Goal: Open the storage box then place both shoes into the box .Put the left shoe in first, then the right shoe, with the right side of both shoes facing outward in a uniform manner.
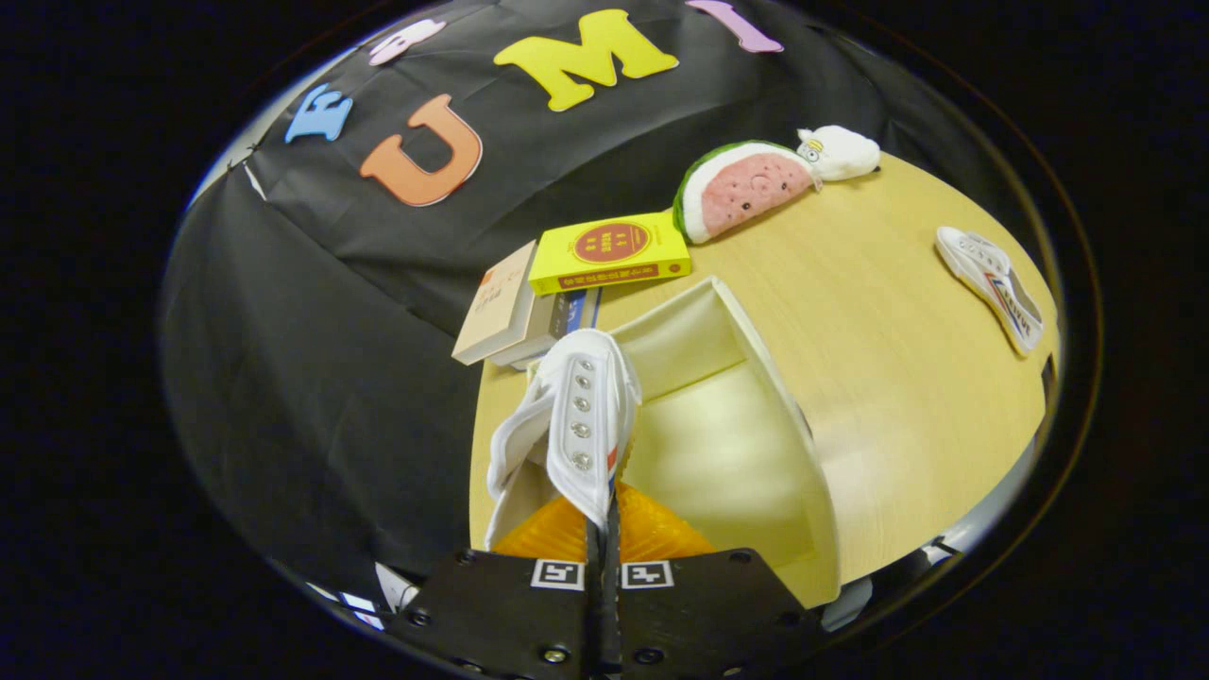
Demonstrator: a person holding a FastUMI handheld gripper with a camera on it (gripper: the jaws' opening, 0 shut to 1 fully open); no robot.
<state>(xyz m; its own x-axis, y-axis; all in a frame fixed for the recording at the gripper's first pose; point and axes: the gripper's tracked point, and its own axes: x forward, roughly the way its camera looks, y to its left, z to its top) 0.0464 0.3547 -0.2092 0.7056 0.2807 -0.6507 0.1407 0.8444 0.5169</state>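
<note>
Gripper (603, 529) clamps white shoe (576, 416) — over open storage box (756, 378).

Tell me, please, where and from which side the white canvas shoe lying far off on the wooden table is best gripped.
Grip the white canvas shoe by its upper collar edge, coming from above. It lies on its side on the wooden table, so that thin canvas edge probably fits the tongs, which are now shut on the other white shoe over the open storage box.

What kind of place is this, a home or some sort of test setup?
Likely a staged recording booth: a wooden table against a black cloth wall, with props like a watermelon plush. The gripper pinches a white shoe.
</note>
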